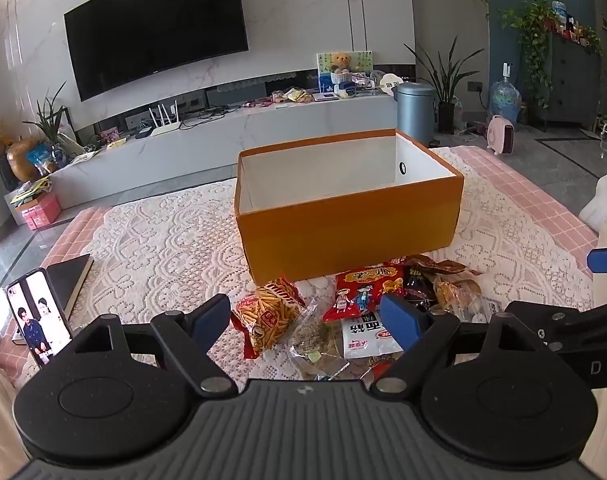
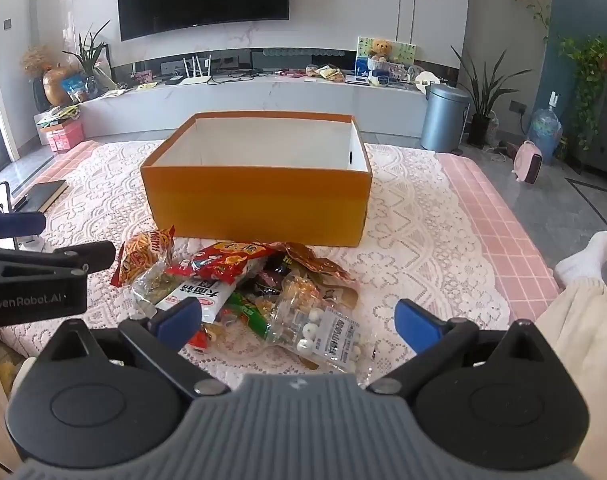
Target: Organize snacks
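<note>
A loose heap of crinkly plastic snack packets (image 2: 239,292) lies on the white lace tablecloth (image 2: 415,240), pressed up to the near wall of the open orange cardboard box with a white inside (image 2: 255,204). As far as its inside shows, the box holds nothing, so by my judgement no packet has been put away yet.

The left gripper (image 1: 309,320) hangs low over the left end of the heap, jaws spread wide and gripping nothing. Straight ahead between its blue pads sits the red-edged bag of orange stick snacks (image 1: 269,318), its long axis running from near-left to far-right, toward the box corner. To its right is a clear packet of greenish pieces (image 1: 317,340), then a white pouch with red print (image 1: 367,334).

The right gripper (image 2: 299,322) is likewise wide open and empty, poised over the right end of the heap. The clear bag of white round sweets (image 2: 323,336) lies directly between its pads, angled from far-left to near-right.

Each gripper is nearest the packet under it; the box lies just beyond both, so a pick probably needs only a short drop, then a forward lift over the near wall.
</note>
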`<action>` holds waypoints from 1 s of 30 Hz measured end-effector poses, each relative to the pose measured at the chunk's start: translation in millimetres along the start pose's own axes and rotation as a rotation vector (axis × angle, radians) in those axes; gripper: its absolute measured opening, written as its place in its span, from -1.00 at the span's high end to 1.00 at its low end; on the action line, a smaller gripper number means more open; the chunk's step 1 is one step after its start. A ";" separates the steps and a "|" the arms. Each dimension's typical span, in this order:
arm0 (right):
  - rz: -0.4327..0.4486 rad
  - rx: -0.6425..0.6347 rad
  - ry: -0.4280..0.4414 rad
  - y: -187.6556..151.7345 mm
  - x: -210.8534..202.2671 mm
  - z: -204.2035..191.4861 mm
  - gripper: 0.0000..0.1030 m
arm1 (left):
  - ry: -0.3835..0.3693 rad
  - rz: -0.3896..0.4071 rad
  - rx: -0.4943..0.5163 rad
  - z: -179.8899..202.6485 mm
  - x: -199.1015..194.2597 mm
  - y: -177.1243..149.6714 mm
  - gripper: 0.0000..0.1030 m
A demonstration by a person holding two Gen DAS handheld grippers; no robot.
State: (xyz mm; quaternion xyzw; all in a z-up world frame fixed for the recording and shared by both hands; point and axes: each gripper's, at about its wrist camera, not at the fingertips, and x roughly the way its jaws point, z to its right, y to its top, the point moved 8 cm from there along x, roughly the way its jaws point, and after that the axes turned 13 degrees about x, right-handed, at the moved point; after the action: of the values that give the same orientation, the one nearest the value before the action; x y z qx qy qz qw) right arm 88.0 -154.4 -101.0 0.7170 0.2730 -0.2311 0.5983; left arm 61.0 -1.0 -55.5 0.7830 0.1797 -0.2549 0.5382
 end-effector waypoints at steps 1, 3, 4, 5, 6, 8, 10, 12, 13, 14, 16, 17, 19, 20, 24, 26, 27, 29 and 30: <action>0.000 -0.001 0.000 0.0 -0.1 -0.1 -0.93 | -0.002 -0.011 0.009 0.4 1.3 3.3 -0.93; 0.000 0.000 -0.001 -0.1 -0.2 0.1 -0.93 | -0.002 -0.013 0.010 0.6 0.8 3.4 -0.93; -0.001 -0.001 -0.001 -0.3 -0.1 0.3 -0.93 | -0.002 -0.015 0.011 0.6 0.7 3.5 -0.93; -0.002 -0.001 -0.002 -0.4 0.0 0.0 -0.93 | -0.001 -0.016 0.012 0.5 0.0 3.6 -0.93; -0.003 -0.001 -0.003 -1.0 0.2 0.1 -0.93 | -0.001 -0.017 0.013 0.6 -0.1 3.4 -0.93; -0.004 0.000 -0.004 -1.8 0.3 0.3 -0.93 | -0.001 -0.021 0.014 0.2 -0.3 4.2 -0.93; -0.006 0.002 -0.004 -2.5 0.4 0.7 -0.93 | -0.001 -0.022 0.015 0.4 -0.5 4.4 -0.93; -0.007 0.001 -0.005 -2.3 0.5 0.7 -0.93 | -0.002 -0.023 0.016 0.1 0.0 4.1 -0.93; -0.007 0.002 -0.005 -2.1 0.5 0.8 -0.93 | -0.002 -0.022 0.016 0.1 0.1 4.0 -0.93; -0.008 0.002 -0.006 -2.4 1.0 0.9 -0.93 | -0.002 -0.022 0.015 0.2 0.1 4.0 -0.93; -0.011 0.002 -0.008 -3.0 1.5 1.0 -0.93 | -0.001 -0.023 0.015 0.4 0.2 3.8 -0.93; -0.012 0.002 -0.008 -3.0 1.5 0.9 -0.93 | -0.001 -0.022 0.015 0.3 0.3 3.7 -0.93; -0.012 0.002 -0.009 -2.9 1.3 0.7 -0.93 | -0.002 -0.023 0.015 0.4 0.3 3.5 -0.93; -0.013 0.002 -0.009 -3.0 1.2 0.8 -0.93 | -0.002 -0.024 0.016 0.4 0.3 3.4 -0.93; -0.017 0.003 -0.011 -2.2 2.4 0.3 -0.93 | -0.004 -0.027 0.019 -0.2 1.3 0.6 -0.93; -0.016 0.002 -0.011 -2.1 2.2 0.3 -0.93 | -0.003 -0.028 0.019 -0.1 1.7 0.7 -0.93; -0.016 0.002 -0.012 -2.0 2.1 0.4 -0.93 | -0.003 -0.028 0.019 -0.2 1.7 0.3 -0.93; -0.016 0.002 -0.011 -2.2 2.3 0.3 -0.93 | -0.004 -0.027 0.019 -0.1 1.6 0.2 -0.93; -0.017 0.001 -0.012 -2.4 2.4 0.2 -0.93 | -0.004 -0.027 0.019 0.0 1.7 0.5 -0.93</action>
State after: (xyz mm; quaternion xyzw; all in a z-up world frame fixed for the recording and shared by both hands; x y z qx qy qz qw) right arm 88.2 -154.0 -104.3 0.7136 0.2755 -0.2404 0.5976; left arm 62.6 -1.1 -56.2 0.7851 0.1869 -0.2652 0.5276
